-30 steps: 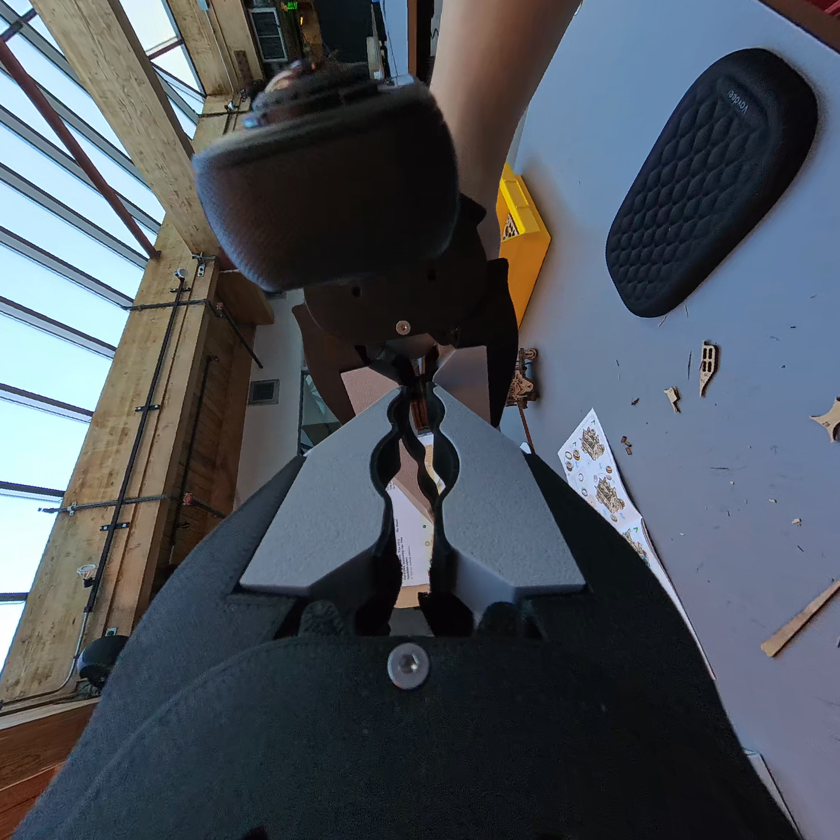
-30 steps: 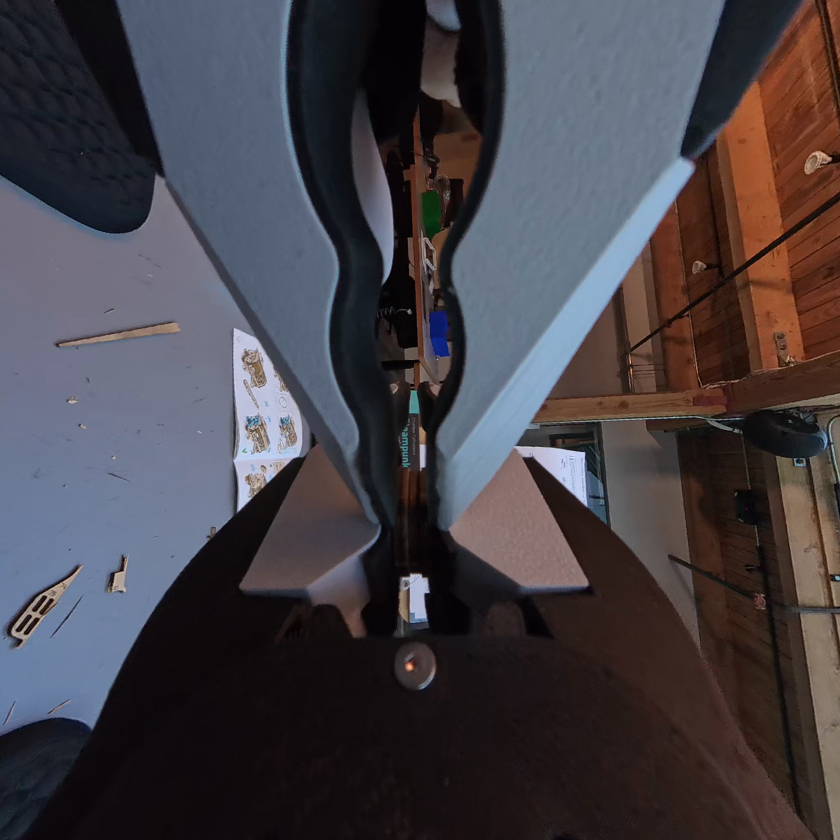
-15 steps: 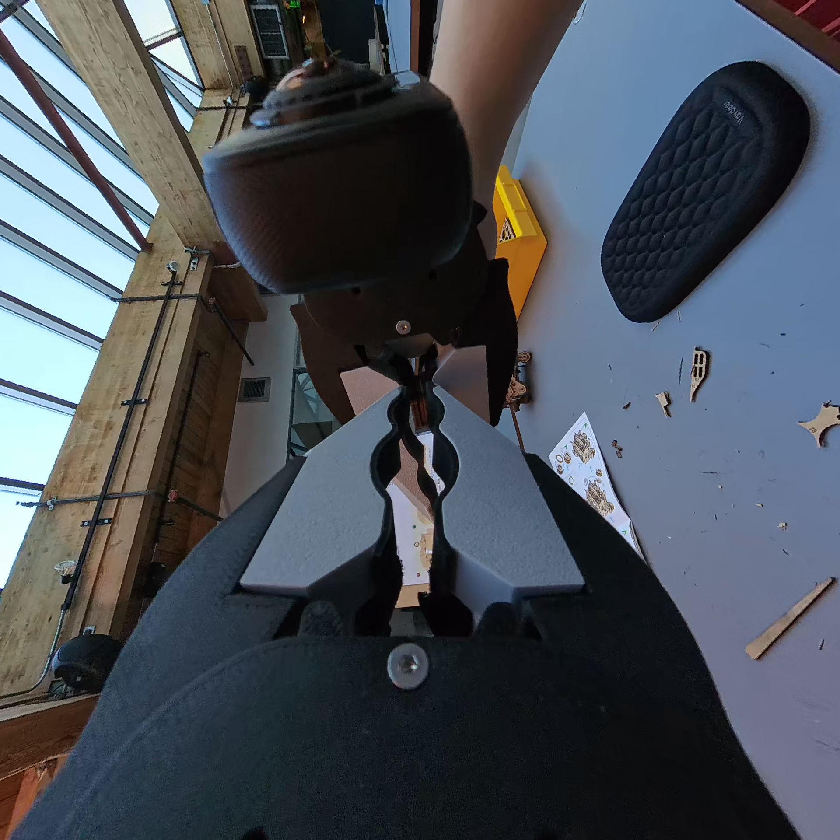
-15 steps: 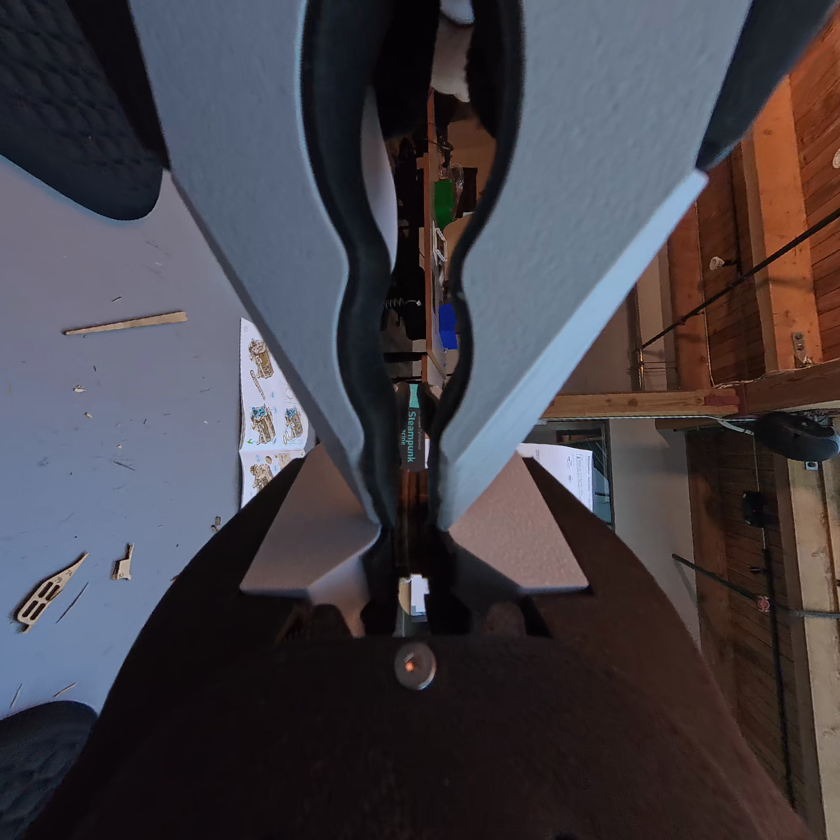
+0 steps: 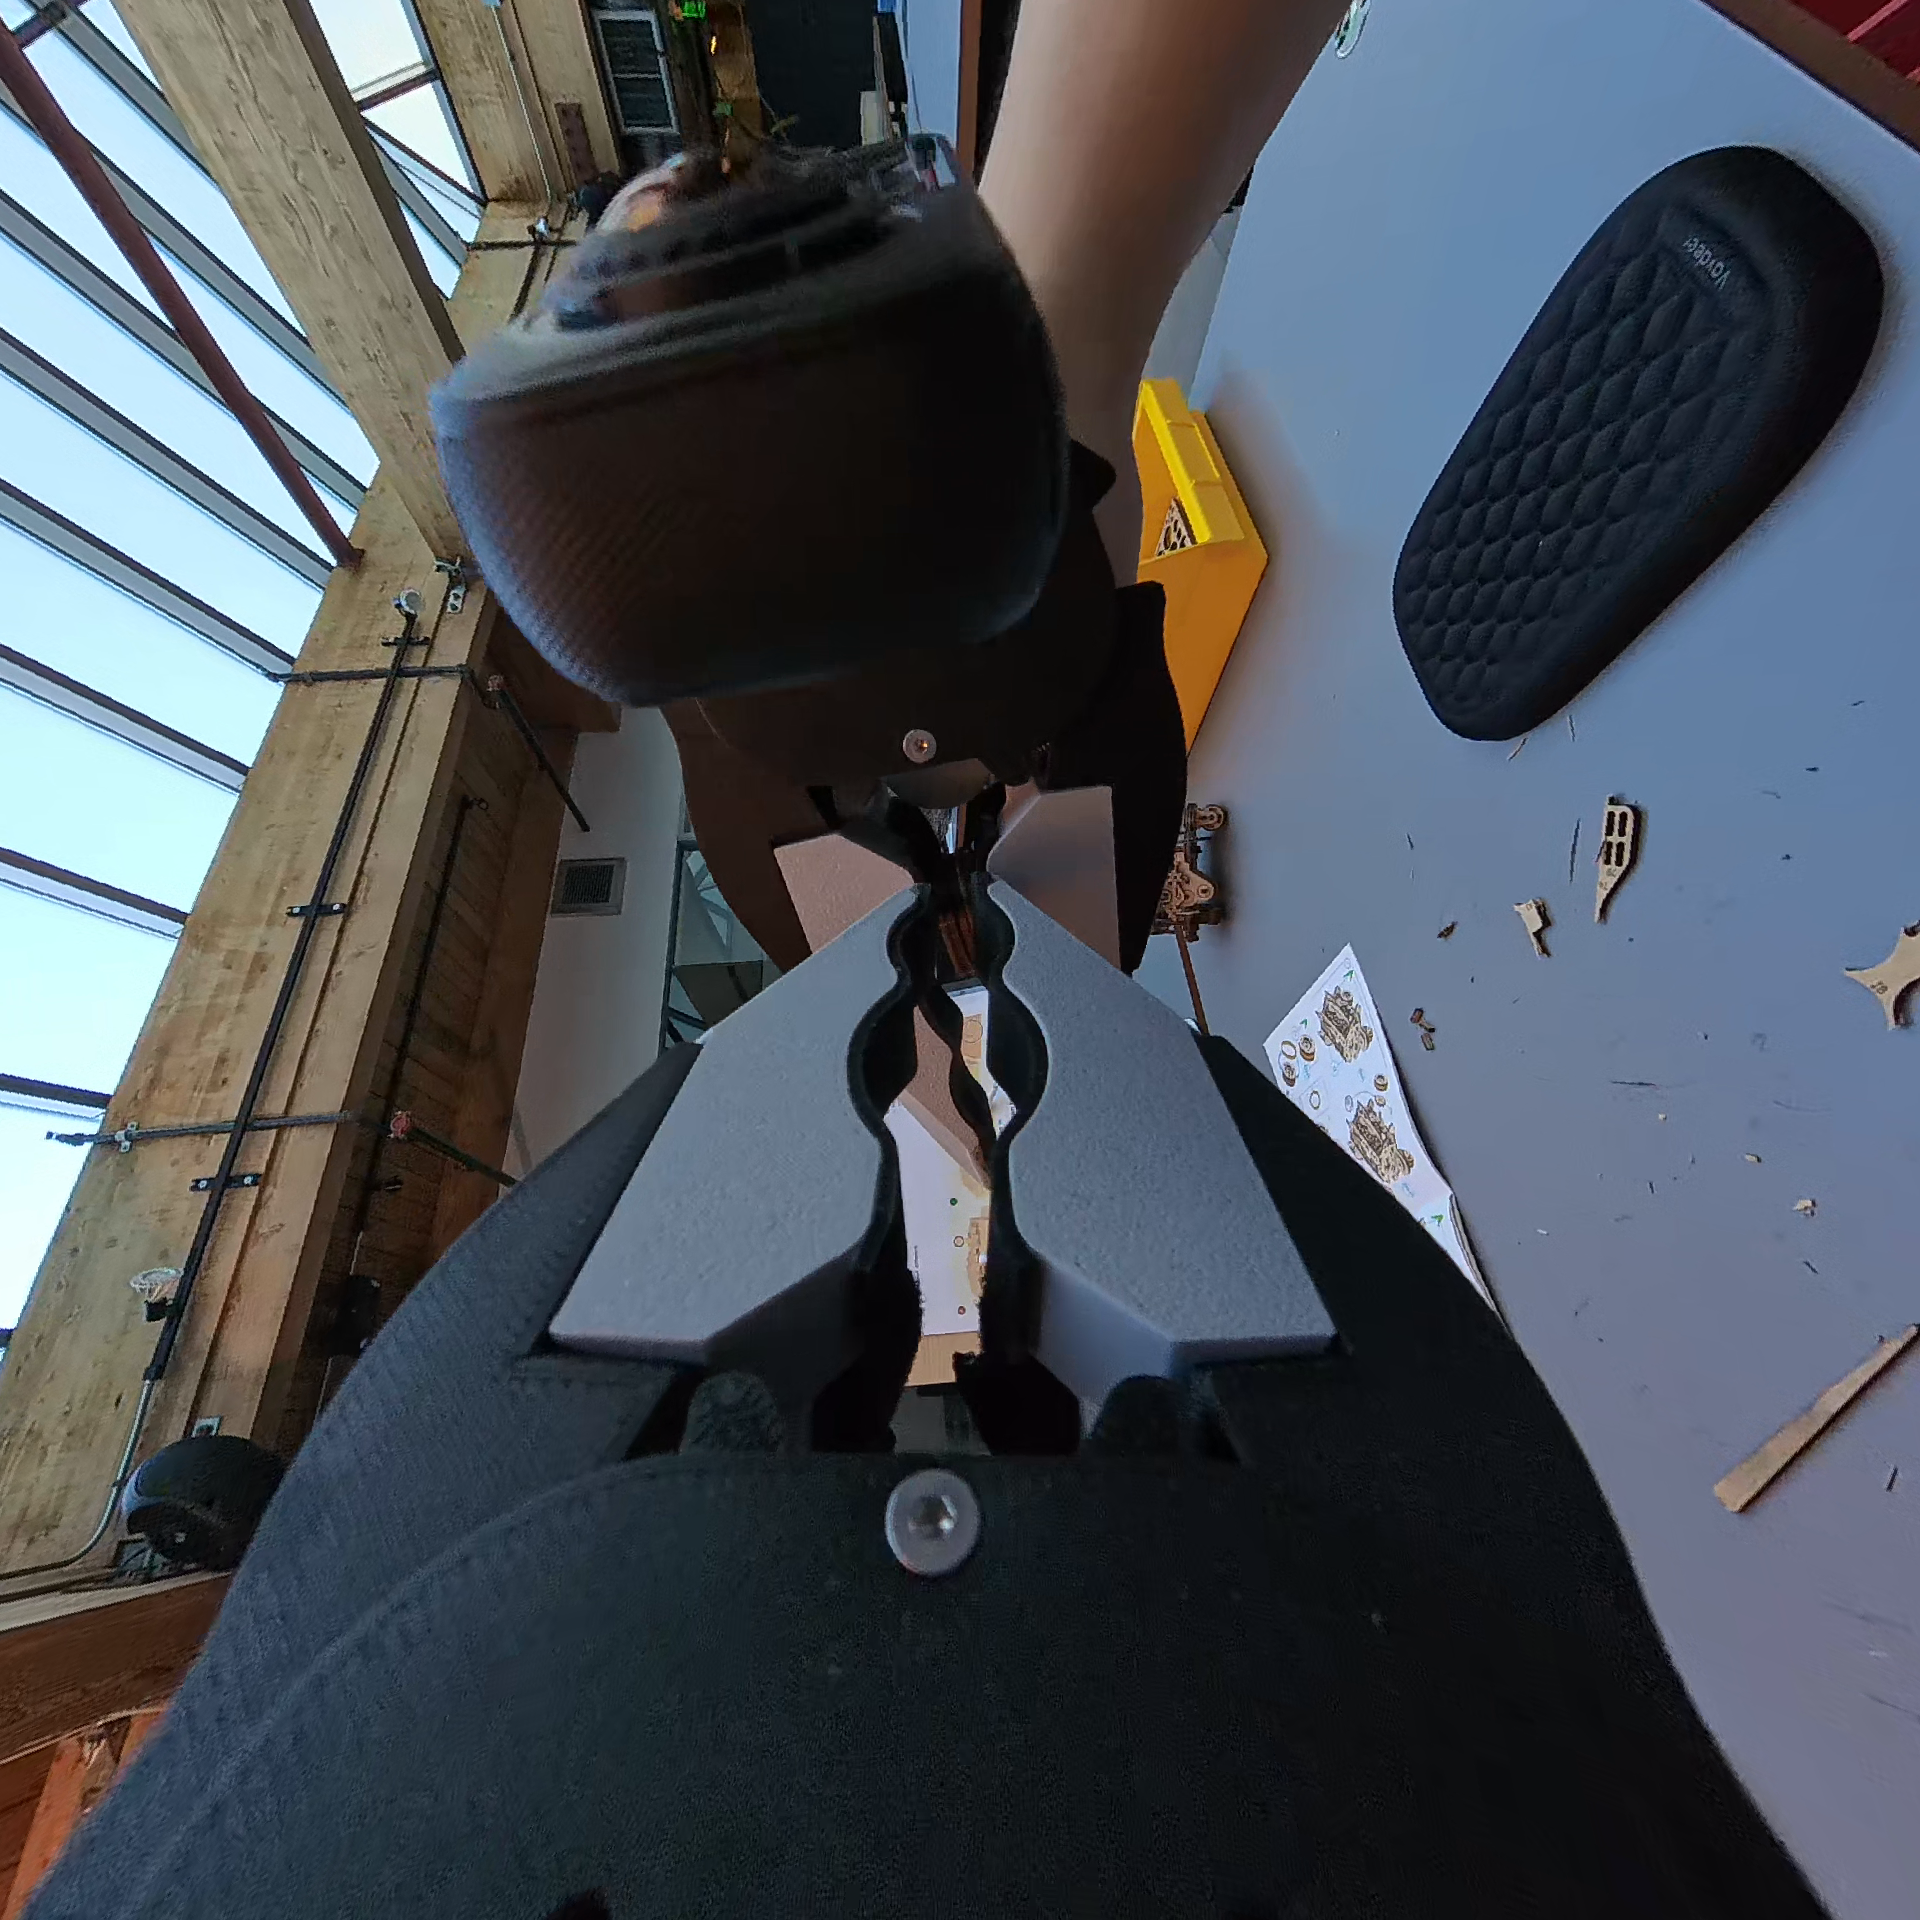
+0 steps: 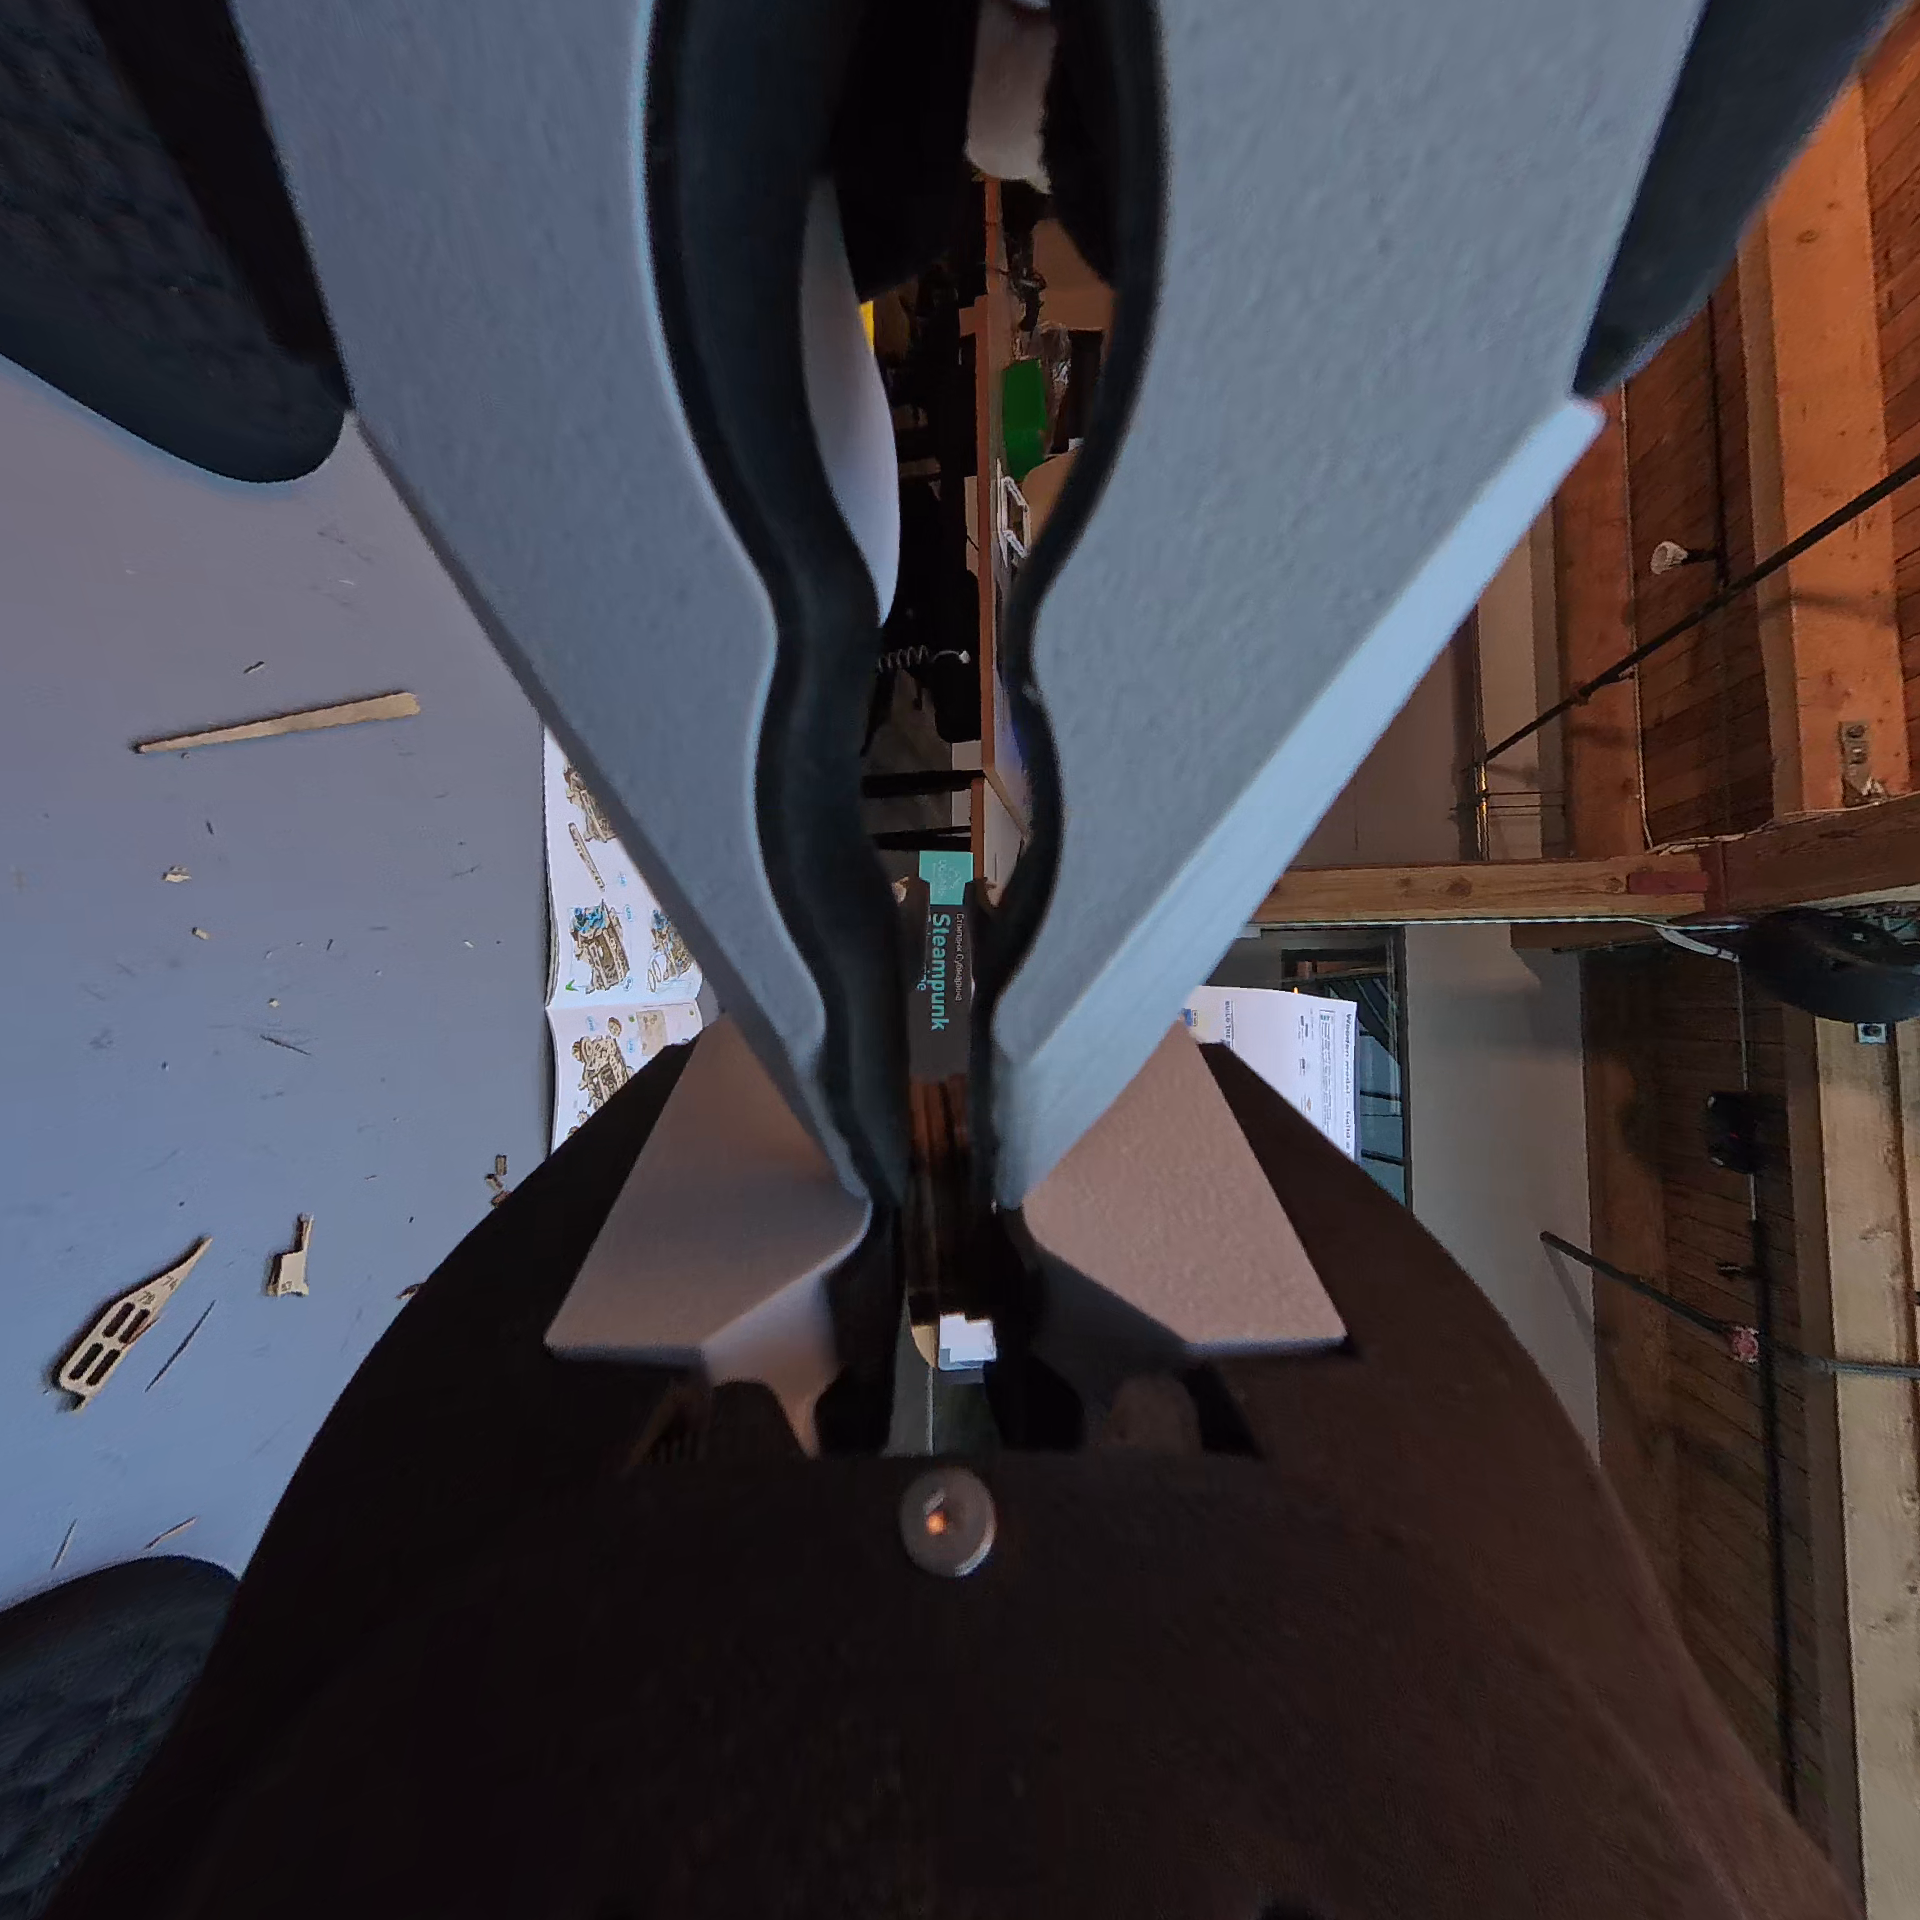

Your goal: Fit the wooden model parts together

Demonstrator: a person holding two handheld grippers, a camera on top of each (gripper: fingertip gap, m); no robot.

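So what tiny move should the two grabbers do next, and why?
Probably a gentle, straight push together. The left gripper and right gripper meet tip to tip above the table, and both sets of fingers look closed on the thin wooden parts pinched between them. Whether the joint has seated is hidden, so push slowly.

Big timber-framed space: chunky wooden beams (image 5: pixel 312 260) and a whole wall of tall windows (image 5: pixel 94 582) with blue sky pouring in. Grey tabletop (image 5: pixel 1683 1195) is catching the daylight, and the plank walls (image 6: pixel 1766 623) glow warm orange on the far side.
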